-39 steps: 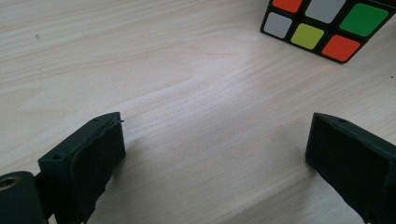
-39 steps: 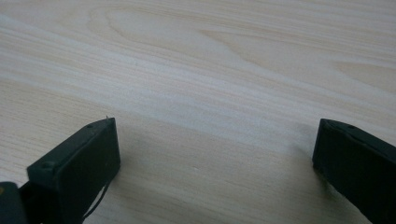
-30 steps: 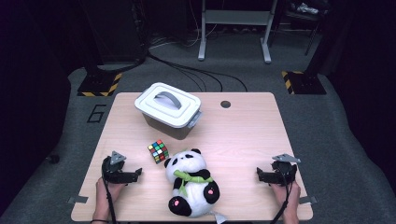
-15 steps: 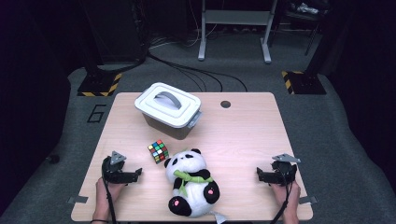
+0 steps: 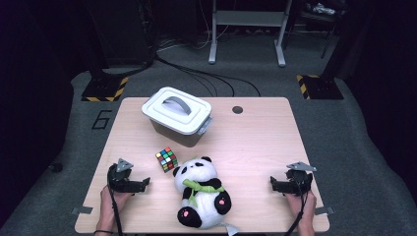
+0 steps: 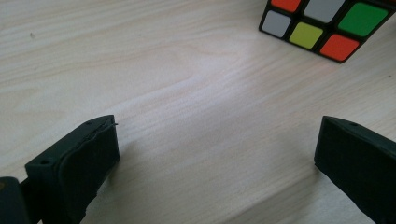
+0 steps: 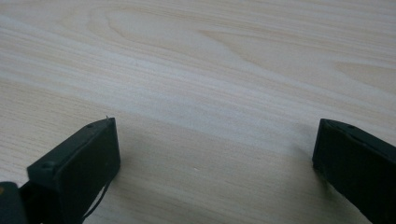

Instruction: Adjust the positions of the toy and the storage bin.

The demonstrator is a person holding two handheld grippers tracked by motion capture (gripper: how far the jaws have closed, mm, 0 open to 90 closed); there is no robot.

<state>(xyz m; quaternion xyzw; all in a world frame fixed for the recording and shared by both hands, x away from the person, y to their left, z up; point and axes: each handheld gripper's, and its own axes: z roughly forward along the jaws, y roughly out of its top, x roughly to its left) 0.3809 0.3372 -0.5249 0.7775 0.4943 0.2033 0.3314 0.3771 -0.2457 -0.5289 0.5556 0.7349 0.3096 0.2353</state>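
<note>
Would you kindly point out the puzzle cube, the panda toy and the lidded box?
puzzle cube (image 5: 167, 160), high view, its top face.
panda toy (image 5: 202, 192), high view, its green scarf.
lidded box (image 5: 175, 104), high view, its lid handle.

Dim room, grey floor (image 5: 364, 147), perhaps carpet

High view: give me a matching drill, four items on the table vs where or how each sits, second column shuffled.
Column 1:
1. storage box
2. puzzle cube
3. plush panda
4. right hand-held gripper

Column 2:
A. lying on its back at the near middle of the table
B. far left part, lid on, handle flat
C. near right edge, jaws open on bare wood
D. between the box and the panda's head

Pairs: 1-B, 2-D, 3-A, 4-C
</note>
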